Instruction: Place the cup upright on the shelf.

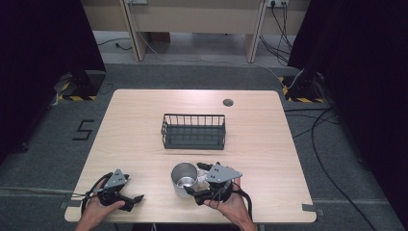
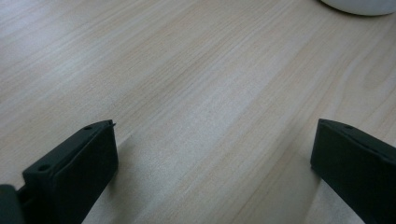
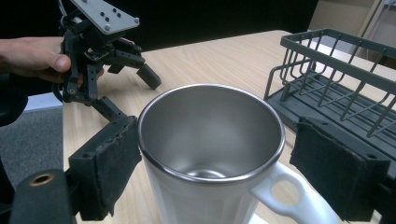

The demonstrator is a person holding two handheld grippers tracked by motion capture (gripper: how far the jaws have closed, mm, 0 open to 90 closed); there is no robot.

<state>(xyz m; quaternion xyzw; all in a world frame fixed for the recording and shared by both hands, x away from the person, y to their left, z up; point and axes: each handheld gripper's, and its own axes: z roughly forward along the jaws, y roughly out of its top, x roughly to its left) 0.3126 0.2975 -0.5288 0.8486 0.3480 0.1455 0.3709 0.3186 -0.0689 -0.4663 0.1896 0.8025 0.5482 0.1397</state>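
A white mug [image 1: 183, 180] with a steel inside stands upright near the table's front edge. My right gripper [image 1: 195, 179] is open around it. In the right gripper view the mug [image 3: 210, 140] sits between the pads; the left pad [image 3: 109, 165] is at its rim, the right pad [image 3: 338, 172] is apart from it, beside the handle [image 3: 289, 193]. My left gripper [image 1: 134, 201] stands open at the front left, low over bare wood [image 2: 217, 154], nothing between its jaws. The mug's base [image 2: 359, 4] shows at the top right of the left gripper view.
A dark wire basket [image 1: 193, 131] stands empty at the table's middle, behind the mug. A round grey cable cap [image 1: 228, 102] sits near the far edge of the wooden table [image 1: 144, 110]. The left gripper [image 3: 130, 93] and its hand show beyond the mug.
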